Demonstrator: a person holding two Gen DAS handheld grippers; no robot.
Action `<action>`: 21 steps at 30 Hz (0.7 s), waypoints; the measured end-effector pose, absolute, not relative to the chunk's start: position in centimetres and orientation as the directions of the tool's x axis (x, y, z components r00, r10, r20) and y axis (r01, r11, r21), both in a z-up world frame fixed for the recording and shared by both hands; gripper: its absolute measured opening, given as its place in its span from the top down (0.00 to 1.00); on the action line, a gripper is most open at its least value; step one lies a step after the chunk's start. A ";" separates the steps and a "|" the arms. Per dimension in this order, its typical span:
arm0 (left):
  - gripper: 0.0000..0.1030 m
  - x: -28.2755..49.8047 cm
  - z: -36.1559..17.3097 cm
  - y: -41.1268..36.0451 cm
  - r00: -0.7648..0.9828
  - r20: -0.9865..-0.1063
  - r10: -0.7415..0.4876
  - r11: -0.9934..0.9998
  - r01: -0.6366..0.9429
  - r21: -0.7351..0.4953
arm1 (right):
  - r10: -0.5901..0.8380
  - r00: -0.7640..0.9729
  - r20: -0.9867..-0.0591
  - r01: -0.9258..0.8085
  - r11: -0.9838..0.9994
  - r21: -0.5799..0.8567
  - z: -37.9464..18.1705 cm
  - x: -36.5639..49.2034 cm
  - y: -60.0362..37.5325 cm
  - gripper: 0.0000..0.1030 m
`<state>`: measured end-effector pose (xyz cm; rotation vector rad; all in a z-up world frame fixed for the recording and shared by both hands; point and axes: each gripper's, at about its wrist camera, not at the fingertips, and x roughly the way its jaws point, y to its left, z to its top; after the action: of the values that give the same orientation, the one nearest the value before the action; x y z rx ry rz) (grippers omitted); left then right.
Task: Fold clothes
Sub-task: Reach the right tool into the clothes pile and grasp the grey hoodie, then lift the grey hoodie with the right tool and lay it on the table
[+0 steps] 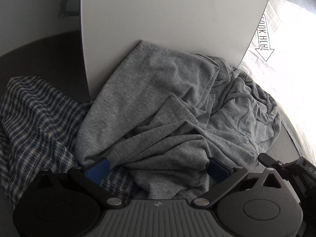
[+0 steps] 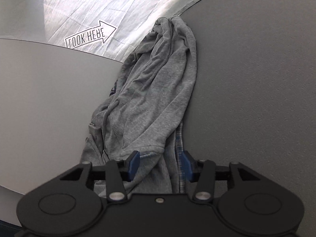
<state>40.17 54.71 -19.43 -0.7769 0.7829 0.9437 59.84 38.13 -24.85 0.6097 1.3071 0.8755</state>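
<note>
A crumpled grey garment (image 1: 158,98) lies partly on the white table (image 1: 158,15) and partly over a blue plaid shirt (image 1: 35,114). My left gripper (image 1: 159,169) stands wide open over the garment's near folds; cloth lies between its blue pads without being pinched. In the right wrist view the grey garment (image 2: 158,98) stretches away in a long bunch along the table's edge. My right gripper (image 2: 161,165) is half closed on its near end, pads pressing a thick fold of grey cloth with a strip of the plaid shirt (image 2: 180,144) against the right pad.
A dark grey floor (image 2: 256,79) lies right of the bunch. A white sheet with a "LOOK HERE" arrow (image 2: 88,37) lies beyond the white table (image 2: 49,98). A black piece of another device (image 1: 286,167) shows at the left view's lower right.
</note>
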 end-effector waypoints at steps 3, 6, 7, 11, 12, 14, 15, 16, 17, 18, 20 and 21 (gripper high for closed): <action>0.00 40.0 -19.2 54.7 0.373 -0.845 0.383 0.366 -0.901 -0.232 | 0.848 0.029 -0.530 -0.201 0.524 0.828 -24.9 59.5 39.1 0.51; 0.00 39.8 -18.3 54.4 0.365 -0.845 0.390 0.362 -0.905 -0.224 | 0.835 0.039 -0.549 -0.259 0.539 0.801 -24.4 59.2 40.8 0.51; 0.00 39.8 -17.7 54.1 0.359 -0.843 0.402 0.365 -0.907 -0.212 | 0.831 0.040 -0.555 -0.272 0.543 0.794 -24.3 59.1 41.2 0.54; 0.00 39.3 -15.1 52.5 0.351 -0.824 0.445 0.389 -0.904 -0.175 | 0.851 0.094 -0.517 -0.394 0.508 0.766 -21.9 58.3 41.0 0.91; 0.00 39.0 -14.2 52.0 0.358 -0.816 0.454 0.392 -0.902 -0.178 | 0.852 0.121 -0.509 -0.438 0.506 0.743 -20.7 57.8 40.3 0.92; 0.00 38.6 -13.0 50.9 0.369 -0.805 0.464 0.394 -0.900 -0.185 | 0.853 0.166 -0.494 -0.496 0.505 0.706 -18.5 57.0 38.6 0.93; 0.00 38.4 -12.3 50.2 0.375 -0.800 0.468 0.396 -0.898 -0.189 | 0.854 0.178 -0.489 -0.498 0.506 0.704 -17.7 56.8 37.6 0.93; 0.00 38.2 -11.6 49.4 0.382 -0.794 0.472 0.400 -0.896 -0.194 | 0.852 0.201 -0.483 -0.503 0.513 0.696 -16.8 56.6 35.9 0.93; 0.00 38.0 -10.8 48.5 0.392 -0.787 0.476 0.408 -0.891 -0.197 | 0.850 0.224 -0.476 -0.508 0.519 0.687 -15.9 56.4 34.3 0.93; 0.00 37.8 -10.1 47.5 0.402 -0.779 0.480 0.418 -0.886 -0.199 | 0.848 0.247 -0.469 -0.512 0.525 0.679 -15.0 56.1 32.6 0.93; 0.00 37.4 -8.7 45.1 0.430 -0.762 0.484 0.449 -0.870 -0.206 | 0.826 0.330 -0.458 -0.531 0.563 0.633 -13.3 55.4 27.3 0.93; 0.00 37.4 -8.2 43.7 0.447 -0.756 0.478 0.469 -0.858 -0.211 | 0.820 0.363 -0.442 -0.525 0.572 0.630 -12.8 55.1 24.3 0.93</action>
<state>37.40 43.73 -8.23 -0.6434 0.6810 0.9005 55.14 24.27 -12.75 0.4192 0.8098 0.8984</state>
